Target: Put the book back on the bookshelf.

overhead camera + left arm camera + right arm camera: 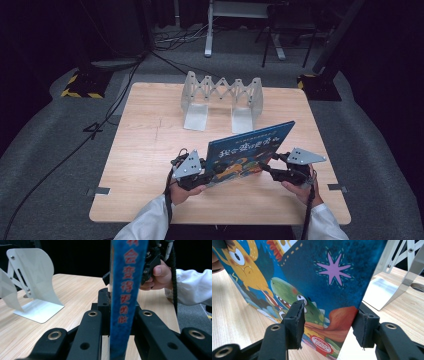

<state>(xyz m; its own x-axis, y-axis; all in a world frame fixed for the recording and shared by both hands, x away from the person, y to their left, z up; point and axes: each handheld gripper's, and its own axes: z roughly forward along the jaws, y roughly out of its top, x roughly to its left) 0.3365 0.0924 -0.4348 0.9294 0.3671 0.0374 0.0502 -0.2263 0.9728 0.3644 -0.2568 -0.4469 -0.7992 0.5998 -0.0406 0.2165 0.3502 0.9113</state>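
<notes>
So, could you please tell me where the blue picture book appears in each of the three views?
High view: the blue picture book stands tilted at lower centre, between both grippers.
Left gripper view: its spine runs vertically through the centre.
Right gripper view: its cover spans the upper left.
Shared landmark: the white folding book rack behind it.

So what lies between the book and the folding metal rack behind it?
Bare tabletop separates the book from the rack, seen in the high view.
</notes>
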